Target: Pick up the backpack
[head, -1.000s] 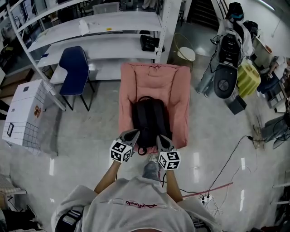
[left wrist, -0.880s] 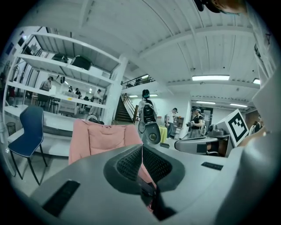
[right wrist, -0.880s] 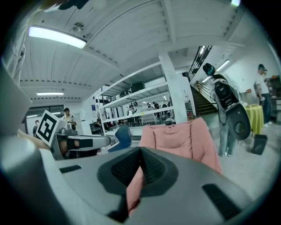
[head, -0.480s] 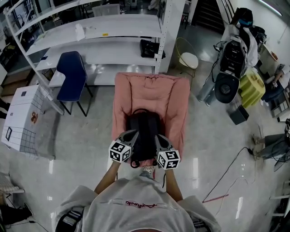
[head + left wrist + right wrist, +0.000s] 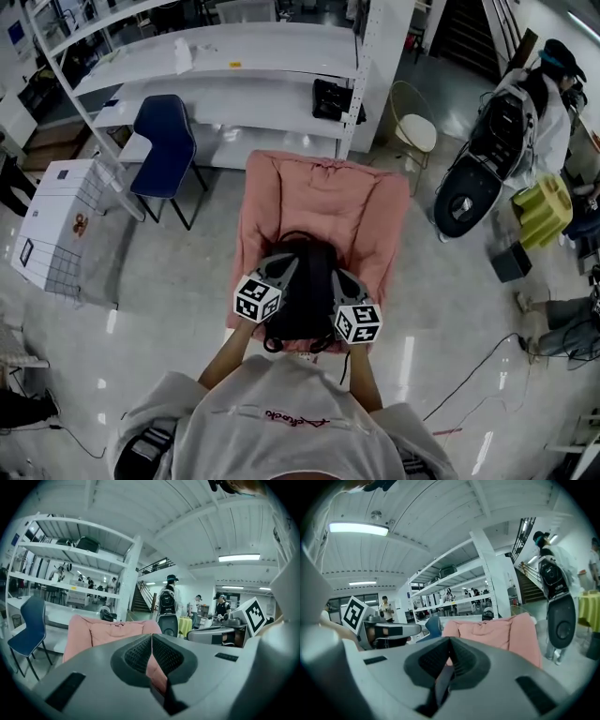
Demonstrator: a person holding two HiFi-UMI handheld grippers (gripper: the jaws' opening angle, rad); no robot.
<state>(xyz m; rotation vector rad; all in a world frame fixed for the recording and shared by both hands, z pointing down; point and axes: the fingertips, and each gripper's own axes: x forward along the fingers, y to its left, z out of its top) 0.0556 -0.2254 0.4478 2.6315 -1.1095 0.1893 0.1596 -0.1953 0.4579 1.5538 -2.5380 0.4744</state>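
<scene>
Your left tongs (image 5: 281, 269) and right tongs (image 5: 341, 281) are both clenched on the black backpack (image 5: 303, 292), which lies between them at the near end of the pink chair (image 5: 323, 199). In the right gripper view a dark strap (image 5: 442, 682) runs down from between the closed pads, and the left gripper view shows the pads meeting likewise. You cannot tell from the head view whether the backpack touches the chair.
</scene>
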